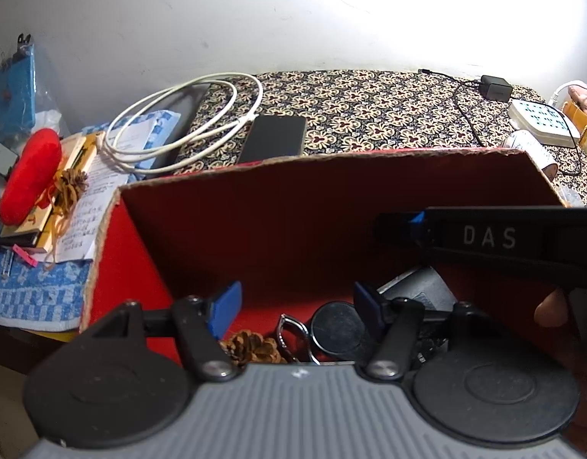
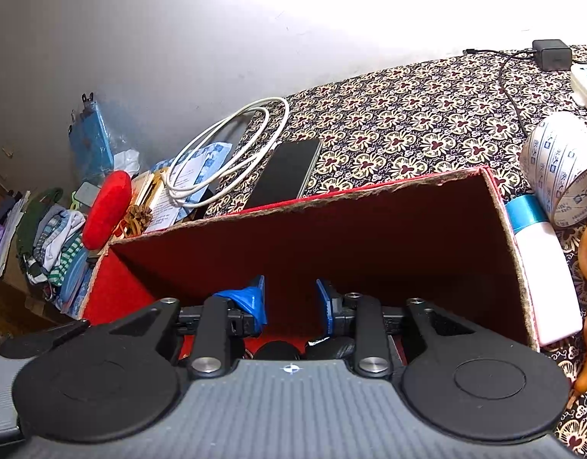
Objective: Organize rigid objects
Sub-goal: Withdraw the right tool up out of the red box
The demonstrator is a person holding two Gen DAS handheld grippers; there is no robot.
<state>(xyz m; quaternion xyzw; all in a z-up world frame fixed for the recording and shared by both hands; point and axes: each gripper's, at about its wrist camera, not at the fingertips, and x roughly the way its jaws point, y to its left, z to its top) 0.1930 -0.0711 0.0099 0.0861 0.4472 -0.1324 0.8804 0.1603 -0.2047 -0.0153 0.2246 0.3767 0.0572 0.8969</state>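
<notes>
A red cardboard box (image 1: 293, 206) stands open on the patterned cloth; it also shows in the right wrist view (image 2: 331, 229). On its floor lie a pine cone (image 1: 251, 346), a round black disc (image 1: 337, 331), a metal ring (image 1: 291, 329) and a grey block (image 1: 419, 287). My left gripper (image 1: 297, 306) is open and empty above these. My right gripper (image 2: 291, 302) is open and empty inside the box; its finger reaches in from the right in the left wrist view (image 1: 484, 235). A black phone (image 1: 274, 137) lies behind the box.
A white cable (image 1: 186, 122), red pouch (image 1: 29, 176), second pine cone (image 1: 73, 181) and papers lie at left. A black charger (image 1: 494, 86) and white power strip (image 1: 543, 122) sit at right. A tape roll (image 2: 561, 176) and white bottle (image 2: 542, 267) flank the box.
</notes>
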